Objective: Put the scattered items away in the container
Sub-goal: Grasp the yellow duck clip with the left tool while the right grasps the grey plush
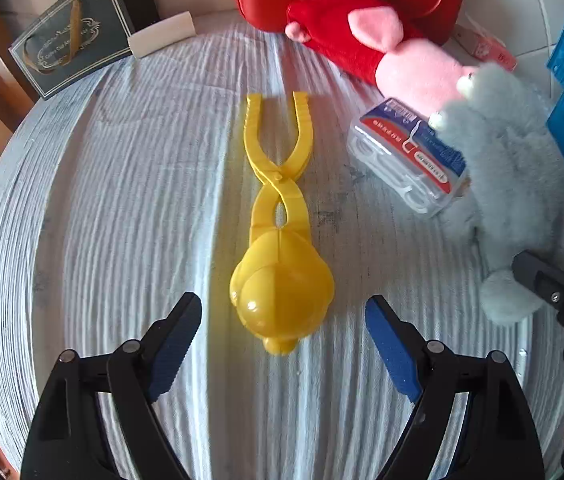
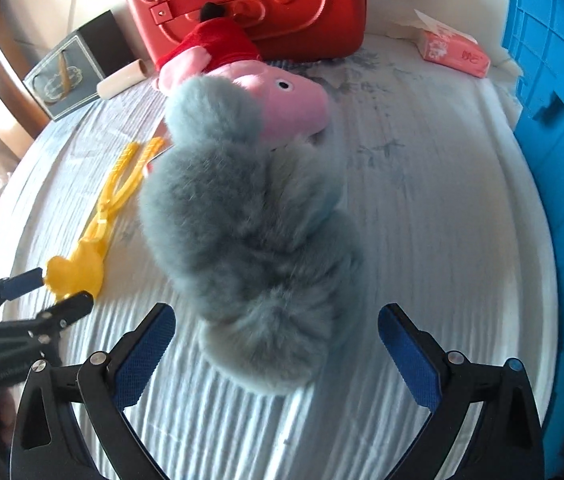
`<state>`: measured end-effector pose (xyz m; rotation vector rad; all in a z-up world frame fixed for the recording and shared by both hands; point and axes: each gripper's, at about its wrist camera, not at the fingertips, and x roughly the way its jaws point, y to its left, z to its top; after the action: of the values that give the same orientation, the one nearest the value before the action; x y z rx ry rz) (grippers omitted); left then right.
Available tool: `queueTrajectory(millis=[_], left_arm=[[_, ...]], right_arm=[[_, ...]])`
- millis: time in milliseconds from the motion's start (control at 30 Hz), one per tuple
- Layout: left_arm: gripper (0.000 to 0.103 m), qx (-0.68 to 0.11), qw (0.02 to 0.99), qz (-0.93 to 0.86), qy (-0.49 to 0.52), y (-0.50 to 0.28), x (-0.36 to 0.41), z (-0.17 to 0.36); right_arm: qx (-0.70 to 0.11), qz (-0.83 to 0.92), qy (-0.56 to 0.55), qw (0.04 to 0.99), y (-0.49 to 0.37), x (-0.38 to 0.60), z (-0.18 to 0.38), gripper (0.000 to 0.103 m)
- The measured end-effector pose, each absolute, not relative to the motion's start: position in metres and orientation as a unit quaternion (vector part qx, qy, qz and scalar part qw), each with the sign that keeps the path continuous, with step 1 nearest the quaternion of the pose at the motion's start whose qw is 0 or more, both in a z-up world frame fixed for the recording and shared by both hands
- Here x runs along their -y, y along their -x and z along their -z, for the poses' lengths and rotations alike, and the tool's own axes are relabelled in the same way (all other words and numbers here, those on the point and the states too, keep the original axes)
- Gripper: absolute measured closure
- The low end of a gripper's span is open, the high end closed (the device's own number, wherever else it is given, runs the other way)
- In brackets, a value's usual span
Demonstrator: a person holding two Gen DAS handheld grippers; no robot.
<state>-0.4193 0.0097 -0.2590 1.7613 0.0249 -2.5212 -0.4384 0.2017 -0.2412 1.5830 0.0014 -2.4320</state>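
Bed (image 1: 121,208), covered in a pale ribbed sheet; items catalogued from the foot.

Yellow snowball-maker tongs (image 1: 279,240): flat on the sheet at centre of the left wrist view, round head toward 6 o'clock, handles splayed toward 12; bare sheet on both long sides, widest toward 9 o'clock, running out to the rounded mattress edge.

Left gripper (image 1: 284,320): jaws spread wide, empty, one blue pad either side of the tongs' head, neither touching it.

Grey furry plush (image 2: 249,240): centre of the right wrist view, lying from 6 toward 11 o'clock, its upper end against the pink pig plush (image 2: 273,100).

Right gripper (image 2: 275,332): jaws open, nothing gripped, the plush's lower end between the pads; whether the fur brushes them I cannot tell.

Clear box of floss picks (image 1: 410,160): at 2 o'clock of the tongs, just beside the grey plush, tucked under the pig's snout.

Blue crate (image 2: 554,152): the container, along the bed's 3 o'clock edge; a wide strip of bare sheet lies between it and the grey plush.

Red case (image 2: 249,8): upright at 12 o'clock, the pig's feet against it.

Pink tissue pack (image 2: 454,50): at 1 o'clock, near the crate.

Dark card box (image 1: 69,44) and a pale tube (image 1: 161,34): at 11 o'clock, by the bed's edge.
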Motion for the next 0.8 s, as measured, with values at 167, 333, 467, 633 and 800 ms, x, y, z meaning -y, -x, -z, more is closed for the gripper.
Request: queueTrajectory(millis=[167,333,467,633,800], left_arm=[[0.021,-0.031,0.029,0.817,-0.575,0.421,-0.011,0.276],[0.03,-0.029,0.026,0.829,-0.558,0.421,-0.01,0.274],[0.036,-0.029,0.028,0.834,-0.551,0.425,-0.011,0.273],[0.036,-0.03,0.03,0.836,-0.547,0.421,-0.011,0.274],[0.037,-0.03,0.03,0.836,-0.547,0.424,-0.003,0.274]], right_arm=[[-0.009,0.83,-0.547,0.11,0.454,-0.197,0.252,0.0],[-0.013,0.825,-0.552,0.119,0.461,-0.189,0.262,0.0],[-0.029,0.824,-0.551,0.127,0.471,-0.177,0.269,0.0],[-0.069,0.823,-0.551,0.121,0.472,-0.162,0.281,0.0],[-0.064,0.832,-0.538,0.118,0.468,-0.163,0.284,0.0]])
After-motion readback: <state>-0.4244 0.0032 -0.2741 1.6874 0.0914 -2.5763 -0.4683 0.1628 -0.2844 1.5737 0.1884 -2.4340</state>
